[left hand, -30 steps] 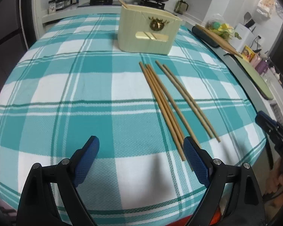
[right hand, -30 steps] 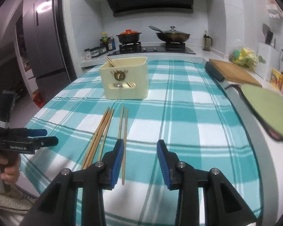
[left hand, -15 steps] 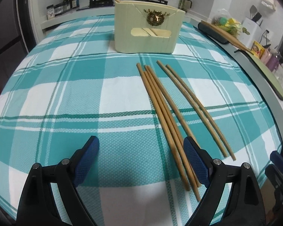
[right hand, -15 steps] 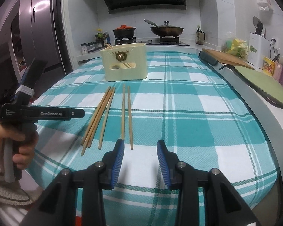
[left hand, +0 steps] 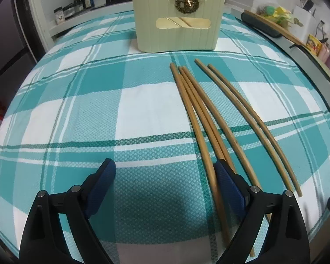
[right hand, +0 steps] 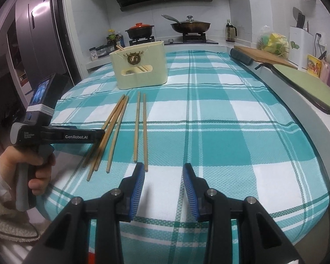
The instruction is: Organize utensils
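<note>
With both tongs gaping and empty, the left gripper (left hand: 162, 184) hovers by the table's near edge. Best straddle one chopstick (left hand: 195, 129), then squeeze squarely.

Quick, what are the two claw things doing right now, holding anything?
Left gripper: open, empty, low over the chopsticks.
Right gripper: open, empty.

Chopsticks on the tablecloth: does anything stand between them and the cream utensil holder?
Nothing visible does. Only bare checked tablecloth lies between the far tips of the chopsticks and the cream utensil holder. The left hand-held gripper is open at their near ends.
</note>
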### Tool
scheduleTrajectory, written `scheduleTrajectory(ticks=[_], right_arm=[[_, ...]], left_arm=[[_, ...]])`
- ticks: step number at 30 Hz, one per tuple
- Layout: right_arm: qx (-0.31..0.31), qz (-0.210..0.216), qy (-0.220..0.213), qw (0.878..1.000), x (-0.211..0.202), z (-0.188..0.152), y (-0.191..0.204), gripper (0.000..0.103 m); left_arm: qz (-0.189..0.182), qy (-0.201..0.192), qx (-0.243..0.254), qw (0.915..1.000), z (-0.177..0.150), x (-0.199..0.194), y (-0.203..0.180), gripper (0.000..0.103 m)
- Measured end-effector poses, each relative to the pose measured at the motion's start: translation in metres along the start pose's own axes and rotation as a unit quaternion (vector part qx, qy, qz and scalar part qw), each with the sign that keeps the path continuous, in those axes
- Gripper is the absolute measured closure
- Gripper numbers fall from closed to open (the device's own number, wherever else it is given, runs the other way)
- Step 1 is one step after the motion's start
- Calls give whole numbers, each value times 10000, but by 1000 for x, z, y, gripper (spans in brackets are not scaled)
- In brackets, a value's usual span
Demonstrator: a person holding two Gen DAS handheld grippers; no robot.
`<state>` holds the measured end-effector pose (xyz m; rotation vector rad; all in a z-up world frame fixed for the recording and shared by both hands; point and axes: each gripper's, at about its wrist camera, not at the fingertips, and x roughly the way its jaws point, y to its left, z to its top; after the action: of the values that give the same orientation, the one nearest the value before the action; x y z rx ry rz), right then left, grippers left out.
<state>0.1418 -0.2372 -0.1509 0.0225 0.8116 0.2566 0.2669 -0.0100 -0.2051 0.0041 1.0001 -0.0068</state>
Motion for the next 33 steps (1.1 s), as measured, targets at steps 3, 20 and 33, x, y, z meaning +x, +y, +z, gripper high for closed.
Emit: scheduleTrajectory(ticks=[3, 20, 33], right_arm=[[-61, 18, 264, 9996, 16, 11, -1, 66], [-858, 600, 1250, 9866, 123, 68, 32, 97], [-73, -359, 1003, 9943, 95, 48, 2, 97]], left_arm=[[-39, 16, 22, 10000, 8, 4, 0, 13], [-84, -254, 217, 9994, 13, 2, -1, 97], [96, -135, -516, 9985, -18, -20, 54, 97]])
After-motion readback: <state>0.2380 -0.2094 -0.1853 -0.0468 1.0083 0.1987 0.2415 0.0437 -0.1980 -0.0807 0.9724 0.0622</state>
